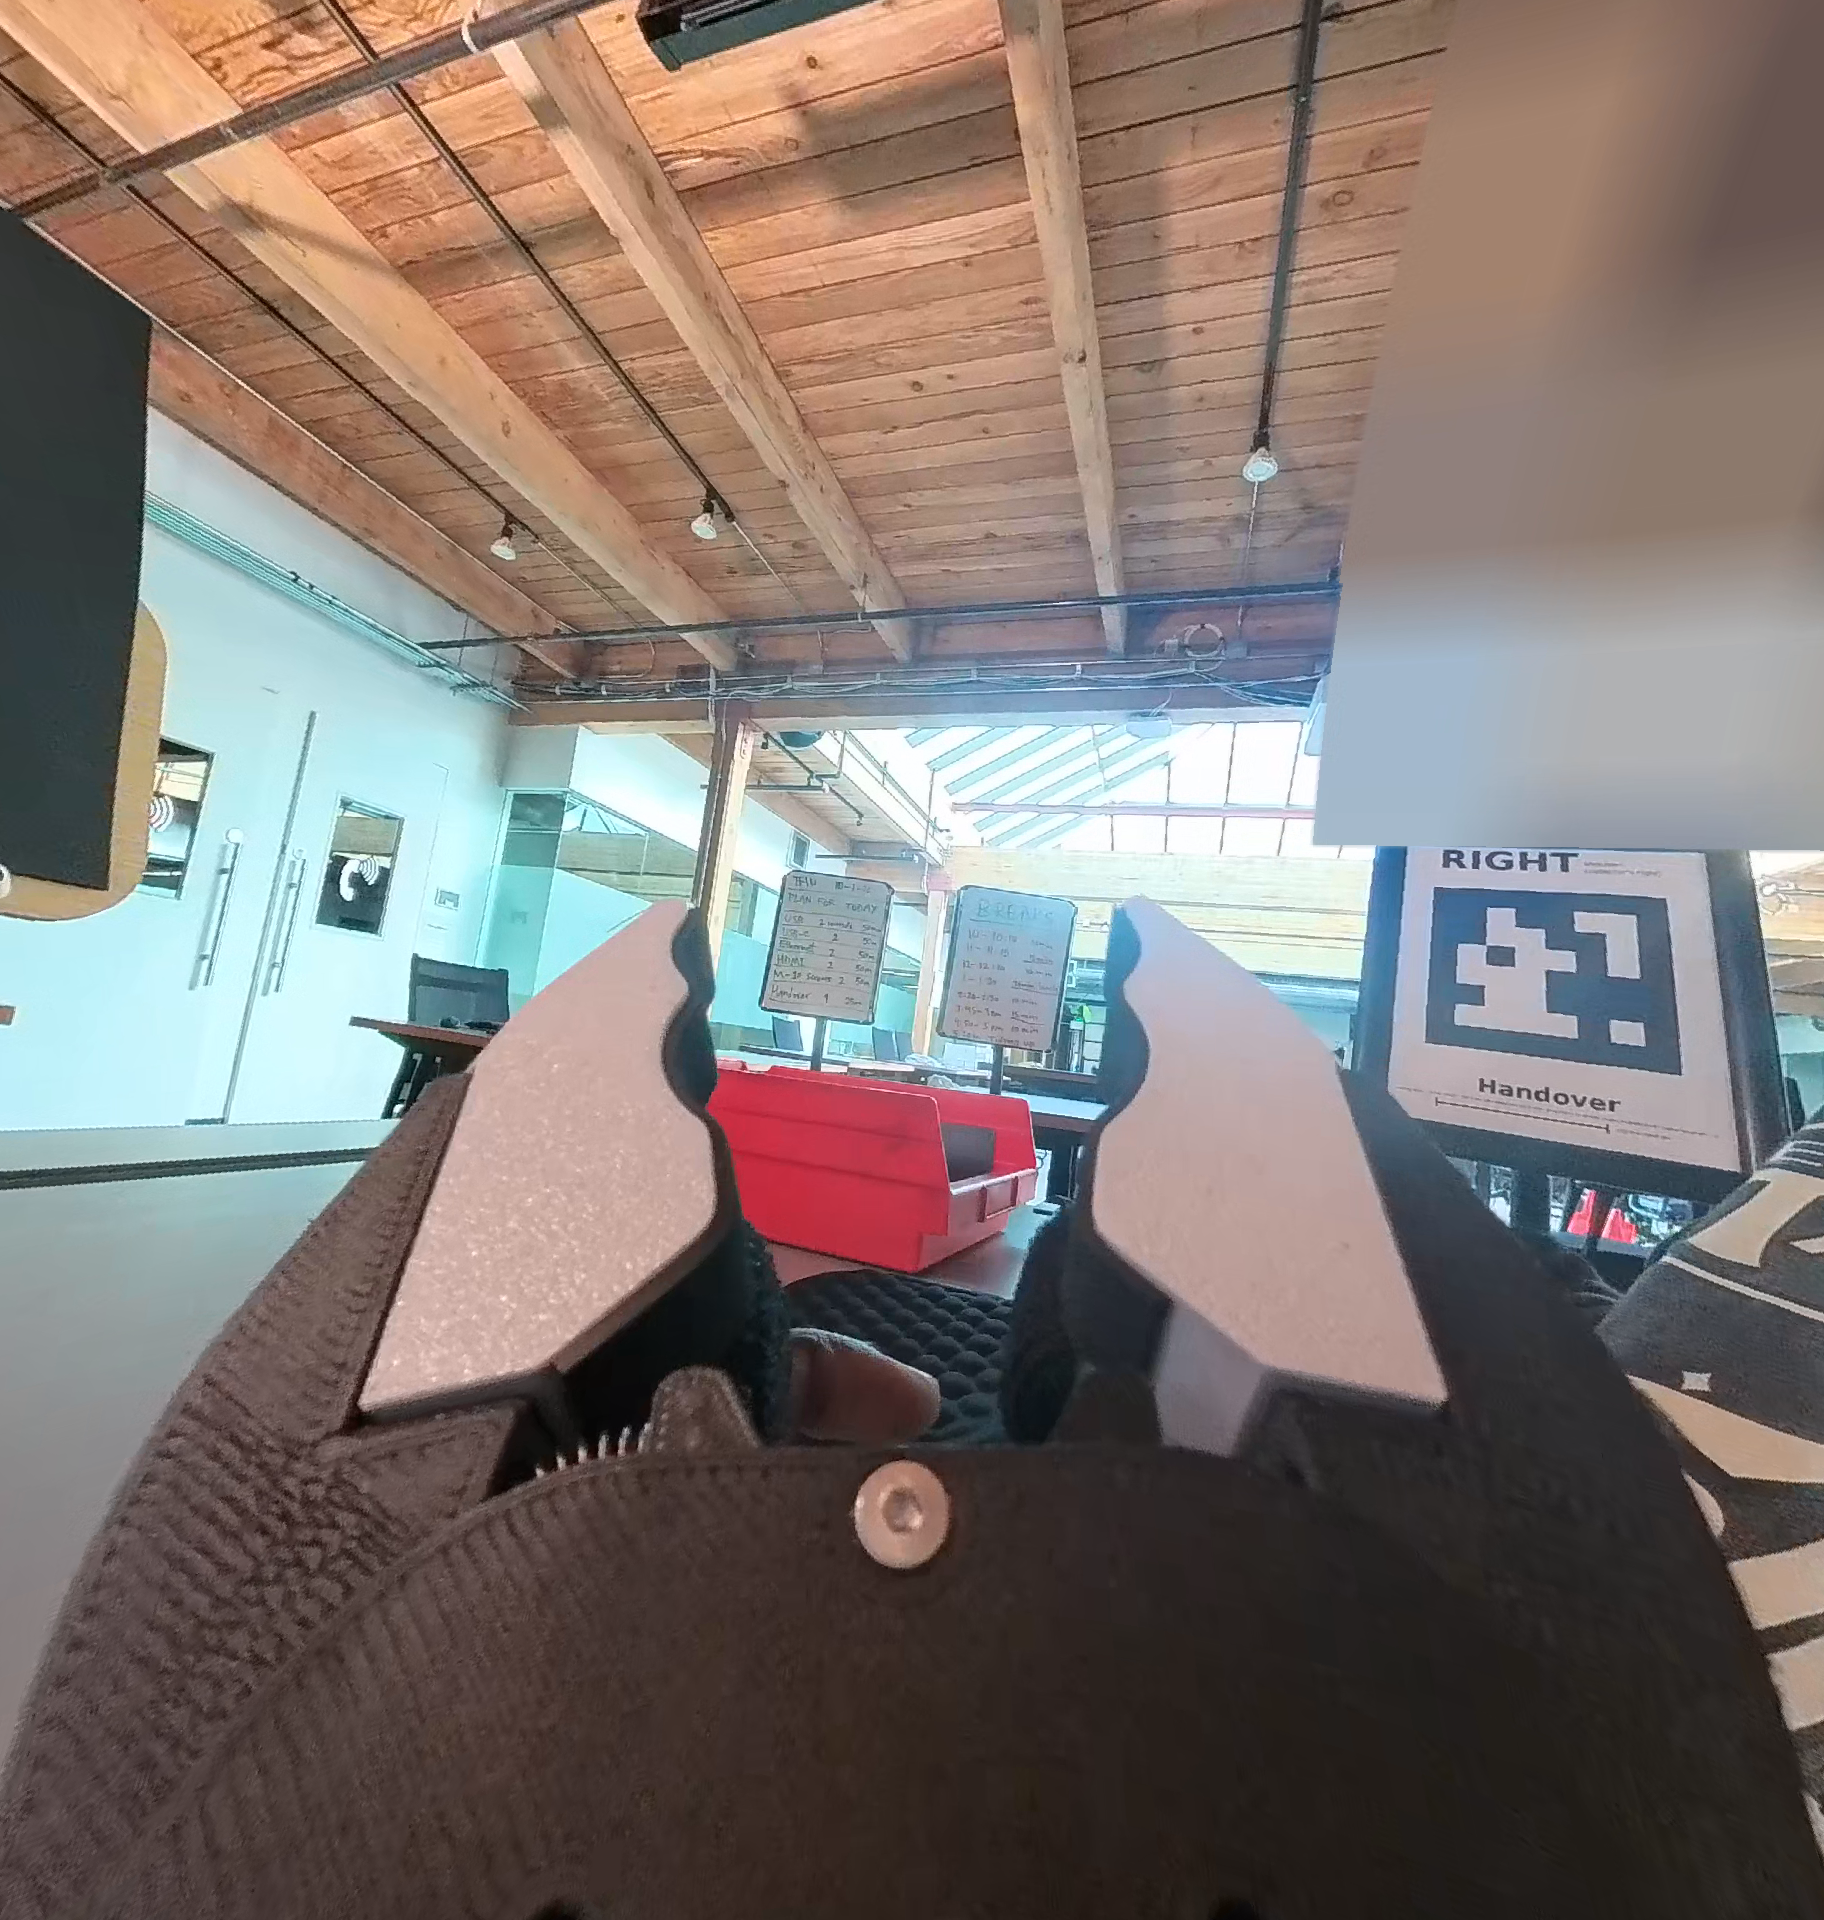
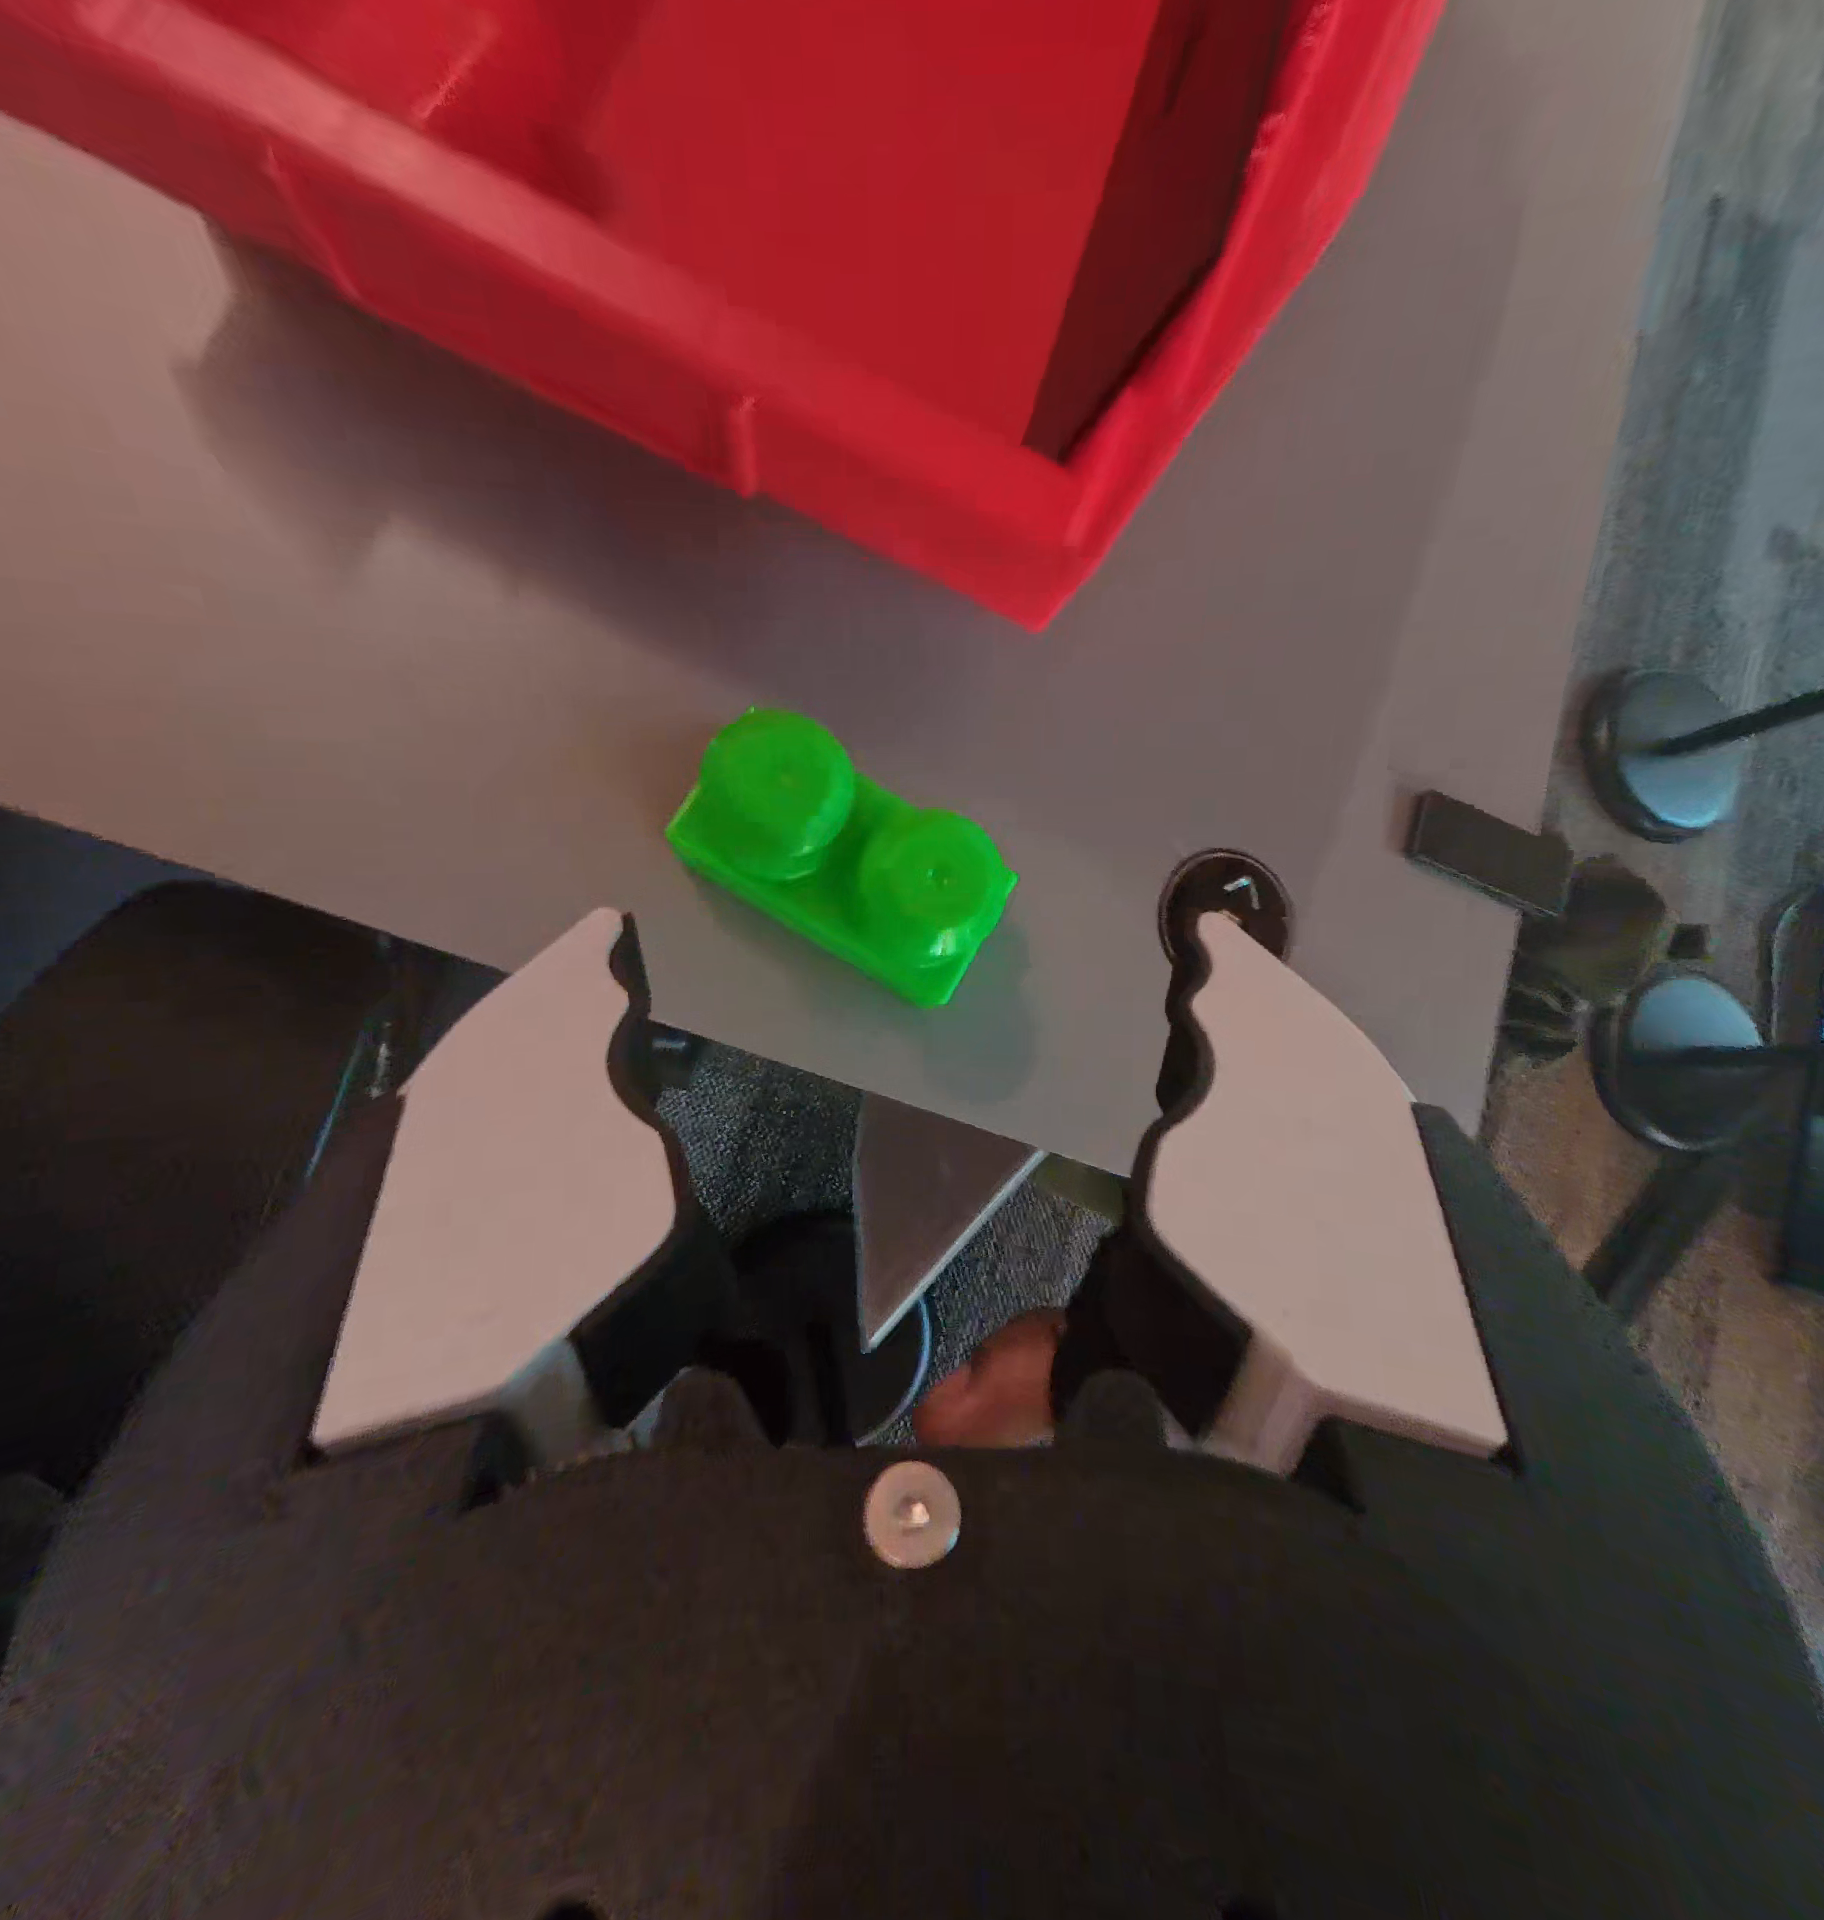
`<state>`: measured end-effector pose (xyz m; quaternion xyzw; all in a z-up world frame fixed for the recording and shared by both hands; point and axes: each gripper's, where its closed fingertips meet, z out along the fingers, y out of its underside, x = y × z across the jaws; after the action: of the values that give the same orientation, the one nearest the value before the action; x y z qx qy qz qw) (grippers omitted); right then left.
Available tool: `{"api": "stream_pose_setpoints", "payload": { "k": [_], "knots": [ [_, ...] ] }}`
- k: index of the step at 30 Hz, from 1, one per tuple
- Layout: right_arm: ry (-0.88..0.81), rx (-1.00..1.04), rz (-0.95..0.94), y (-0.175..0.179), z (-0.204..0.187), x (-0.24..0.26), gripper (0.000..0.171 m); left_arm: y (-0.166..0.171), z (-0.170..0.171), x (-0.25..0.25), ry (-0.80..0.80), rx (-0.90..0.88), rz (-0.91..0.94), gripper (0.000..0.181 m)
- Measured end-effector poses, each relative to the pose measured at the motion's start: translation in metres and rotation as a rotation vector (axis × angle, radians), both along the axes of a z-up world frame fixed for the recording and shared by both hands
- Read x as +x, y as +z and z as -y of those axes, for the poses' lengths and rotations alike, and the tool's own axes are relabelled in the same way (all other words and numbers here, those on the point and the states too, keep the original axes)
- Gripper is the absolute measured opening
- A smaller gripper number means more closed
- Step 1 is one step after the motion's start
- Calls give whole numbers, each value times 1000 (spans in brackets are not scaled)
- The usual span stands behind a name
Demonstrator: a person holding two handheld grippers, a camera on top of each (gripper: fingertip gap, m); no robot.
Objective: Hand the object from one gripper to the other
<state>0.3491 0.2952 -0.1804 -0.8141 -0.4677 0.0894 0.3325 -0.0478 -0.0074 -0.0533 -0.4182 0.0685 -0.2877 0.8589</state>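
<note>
Left wrist view: low at counter (image 1: 108, 1299) level, tilted up toward ceiling. Right wrist view: close above, facing down. Shared: red bin (image 1: 866, 1164) (image 2: 783, 312).

– Where does writing show?
– In the left wrist view, a white card (image 1: 1557, 997) on a black stand at the right carries printed words above and below a black-and-white square marker.
– Anything handwritten?
– Two boards on thin poles beyond the red bin (image 1: 866, 1164): the left whiteboard (image 1: 825, 951) and the right whiteboard (image 1: 1003, 966), each filled with rows of marker lines.
– More?
– A dark garment (image 1: 1760, 1351) at the right edge bears pale printed letters, cut off there. The right wrist view shows no readable writing.
</note>
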Motion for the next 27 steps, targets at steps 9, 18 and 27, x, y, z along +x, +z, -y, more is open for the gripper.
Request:
{"api": "stream_pose_setpoints", "payload": {
  "k": [9, 18, 27],
  "knots": [
    [130, -95, -119, -18, 8, -13, 88, 0, -1, -1, -6, -5, 13, 70],
    [152, -160, -67, -19, 24, -13, 78, 0, -1, -2, -7, -4, 19, 68],
    [232, -212, -39, -17, 42, -29, 65, 0, -1, -2, -8, -6, 24, 67]
  ]
}}
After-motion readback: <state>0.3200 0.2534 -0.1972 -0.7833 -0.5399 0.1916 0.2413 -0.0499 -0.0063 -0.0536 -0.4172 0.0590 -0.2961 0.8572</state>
